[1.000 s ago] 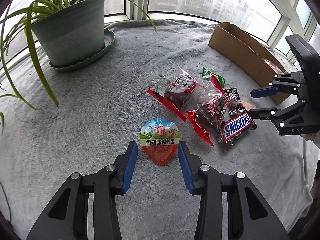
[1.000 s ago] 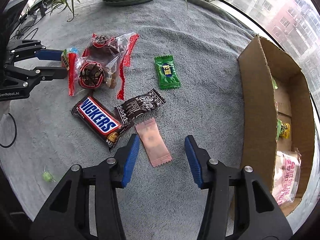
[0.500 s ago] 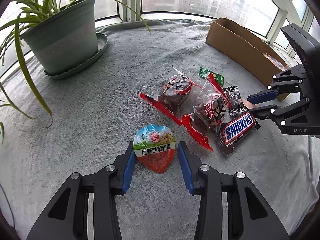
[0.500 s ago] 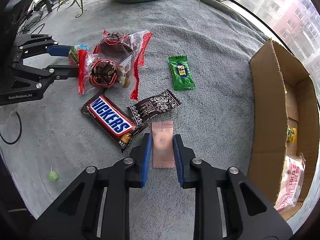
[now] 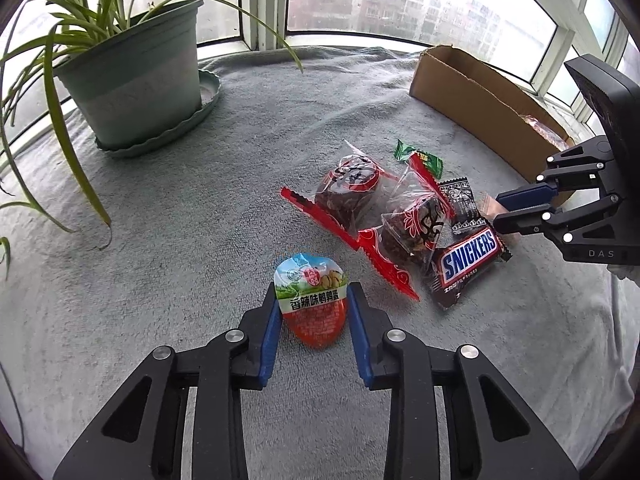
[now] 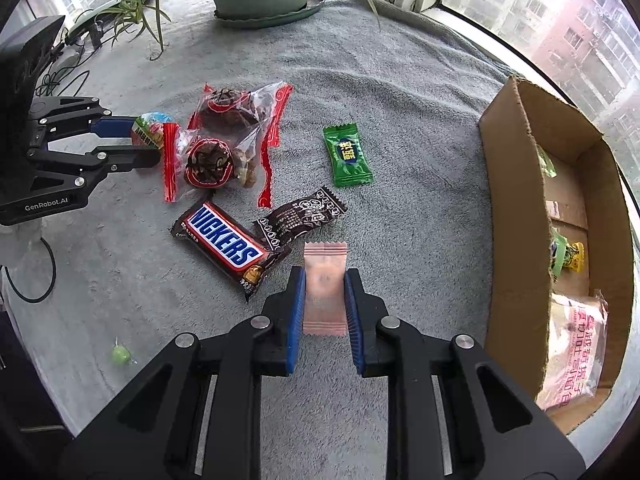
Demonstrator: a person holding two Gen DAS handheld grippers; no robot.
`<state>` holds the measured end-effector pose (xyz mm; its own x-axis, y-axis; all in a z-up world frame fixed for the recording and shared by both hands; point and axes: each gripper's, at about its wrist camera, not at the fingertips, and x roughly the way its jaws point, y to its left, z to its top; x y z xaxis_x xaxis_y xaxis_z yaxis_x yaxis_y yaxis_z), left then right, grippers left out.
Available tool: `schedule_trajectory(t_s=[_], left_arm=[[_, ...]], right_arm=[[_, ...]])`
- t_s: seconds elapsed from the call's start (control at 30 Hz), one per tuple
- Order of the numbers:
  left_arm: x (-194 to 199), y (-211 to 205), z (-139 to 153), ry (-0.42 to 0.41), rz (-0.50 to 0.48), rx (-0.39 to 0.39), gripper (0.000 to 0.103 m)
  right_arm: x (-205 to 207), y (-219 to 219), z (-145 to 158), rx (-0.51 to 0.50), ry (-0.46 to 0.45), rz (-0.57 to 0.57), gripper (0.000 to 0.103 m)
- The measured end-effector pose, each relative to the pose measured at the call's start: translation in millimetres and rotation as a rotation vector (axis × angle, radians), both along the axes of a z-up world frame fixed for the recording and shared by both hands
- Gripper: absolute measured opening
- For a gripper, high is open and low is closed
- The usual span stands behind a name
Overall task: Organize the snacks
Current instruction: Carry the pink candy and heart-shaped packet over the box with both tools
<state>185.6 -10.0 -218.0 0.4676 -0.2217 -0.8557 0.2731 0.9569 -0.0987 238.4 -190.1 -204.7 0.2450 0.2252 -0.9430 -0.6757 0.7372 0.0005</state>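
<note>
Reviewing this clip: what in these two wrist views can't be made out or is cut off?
- Cardboard box contents: left wrist view shows only its outer wall; right wrist view crops the far end at the frame edge.
- Pink sachet: print too faint to read; right gripper covers its sides.
- Quail egg pack: in right wrist view mostly hidden behind left gripper.
- Small green thing: too small to identify.

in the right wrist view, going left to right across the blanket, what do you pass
left gripper shut on the egg snack pack → snickers bar → pink sachet in the right gripper → green candy → cardboard box
</note>
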Motion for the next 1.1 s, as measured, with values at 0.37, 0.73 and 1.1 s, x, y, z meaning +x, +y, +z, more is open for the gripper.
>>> schedule_trajectory(t_s=[0.37,0.73,1.1], left_arm=[[-7,5,15,-0.026,0.021,-0.028,0.029],[6,-19,65,-0.115,-0.023,-0.092,0.029],[43,-73,89,-0.166,-0.098,-0.123,0.029]], right_arm=[[-5,-36,41,0.076,-0.079,-0.081,0.02],[15,-99,84,0.107,-0.173,-0.231,0.02],[32,-155,100,0.096,-0.225,-0.348,0.02]])
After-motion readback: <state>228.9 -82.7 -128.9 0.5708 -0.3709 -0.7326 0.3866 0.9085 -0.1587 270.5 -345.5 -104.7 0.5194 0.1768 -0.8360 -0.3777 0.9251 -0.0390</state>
